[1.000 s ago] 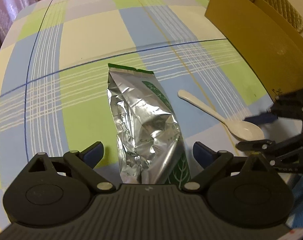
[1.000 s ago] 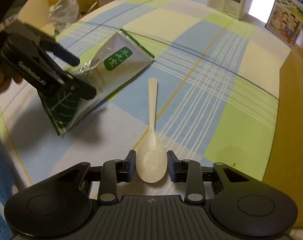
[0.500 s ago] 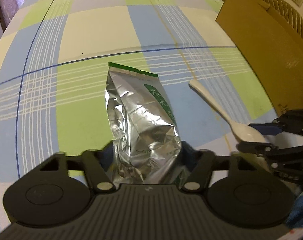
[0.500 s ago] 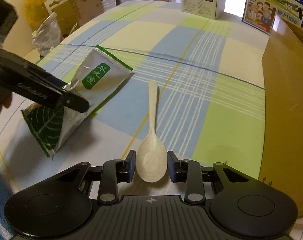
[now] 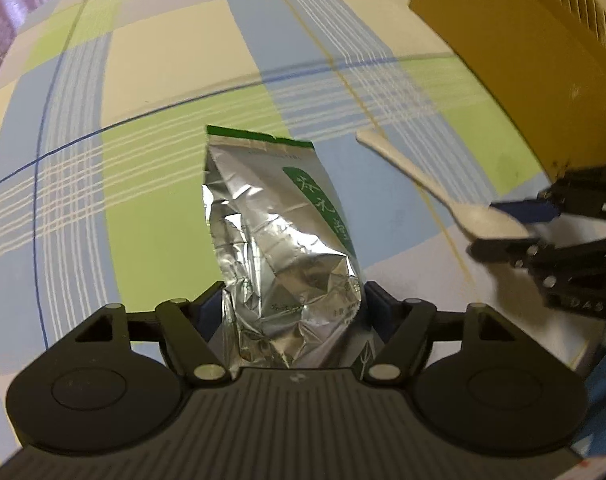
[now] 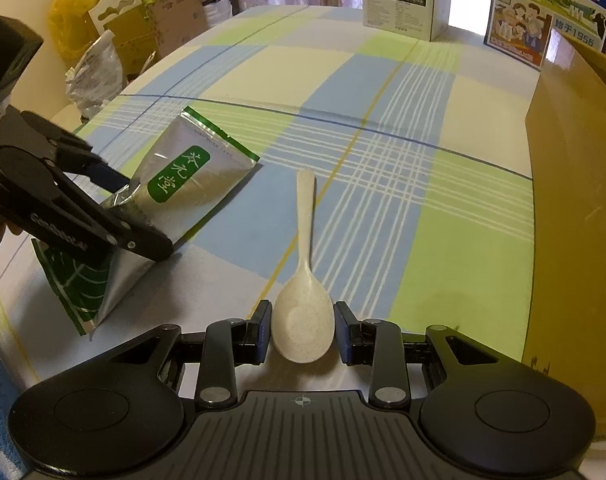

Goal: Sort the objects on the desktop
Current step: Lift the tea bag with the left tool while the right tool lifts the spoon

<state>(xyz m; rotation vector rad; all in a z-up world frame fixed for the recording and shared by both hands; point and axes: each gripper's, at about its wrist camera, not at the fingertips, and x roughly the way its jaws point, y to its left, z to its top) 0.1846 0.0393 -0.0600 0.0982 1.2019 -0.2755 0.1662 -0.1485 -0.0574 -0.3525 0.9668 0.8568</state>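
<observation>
While angled steeply down, left tool (image 5: 293, 304) clamps foil pouch (image 5: 279, 240); right tool (image 6: 303, 330) clamps spoon (image 6: 303, 280).

One foil pouch (image 5: 279, 240), one spoon (image 6: 303, 312), one cardboard box (image 6: 575, 216) (brown), two cartons (image 6: 403, 0) behind.

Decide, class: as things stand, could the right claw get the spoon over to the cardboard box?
Probably yes. The right claw is shut on the spoon's bowl, and the cardboard box stands just beside it with only bare tablecloth between. The foil pouch lies on the far side.
</observation>
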